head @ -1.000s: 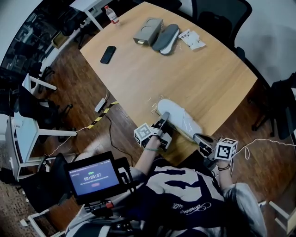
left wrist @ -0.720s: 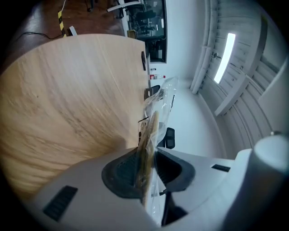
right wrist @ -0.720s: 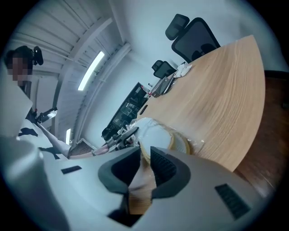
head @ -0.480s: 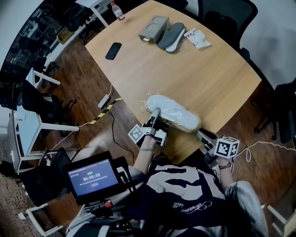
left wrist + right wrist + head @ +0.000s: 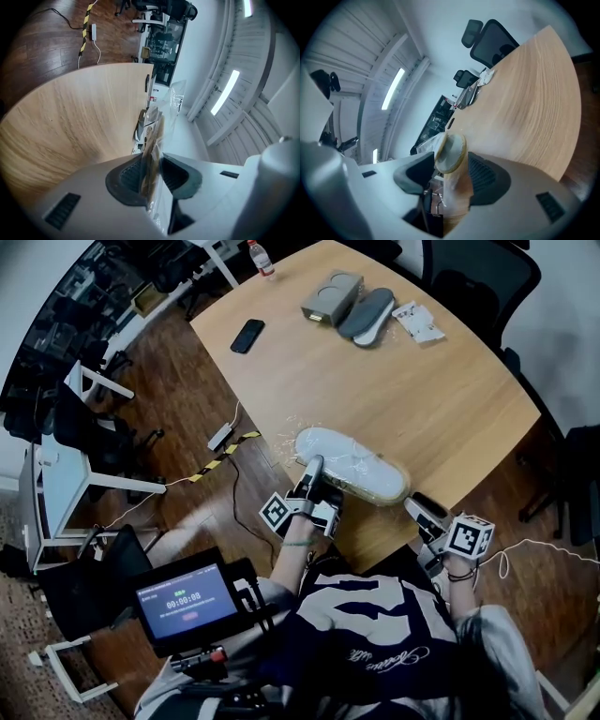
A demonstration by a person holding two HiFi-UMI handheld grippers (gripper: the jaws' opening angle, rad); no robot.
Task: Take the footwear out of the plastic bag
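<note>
The pale slipper (image 5: 361, 474) lies on its side near the front edge of the wooden table (image 5: 403, 381), enclosed in the clear plastic bag (image 5: 292, 441). The bag's crinkled open end projects past the slipper toward the left gripper (image 5: 314, 466). In the left gripper view, the left gripper (image 5: 152, 174) has its jaws drawn close together, with a thin fold of the bag film (image 5: 157, 133) pinched between the pads. The right gripper (image 5: 416, 508) is at the opposite end of the slipper, just off the table edge. In the right gripper view, the right gripper (image 5: 450, 176) has its jaws spread wide, having just been opening. The rounded end of the slipper (image 5: 451, 151), covered in film, stands between them, with a visible gap at the left pad. Contact at the right pad cannot be determined. At the far end of the table, well apart from the work area, are a black phone (image 5: 247, 335), a grey flat pack (image 5: 332, 296), a grey slipper (image 5: 367, 315) just beside it, a clear packet (image 5: 417, 322) and a bottle (image 5: 260, 256).
</note>
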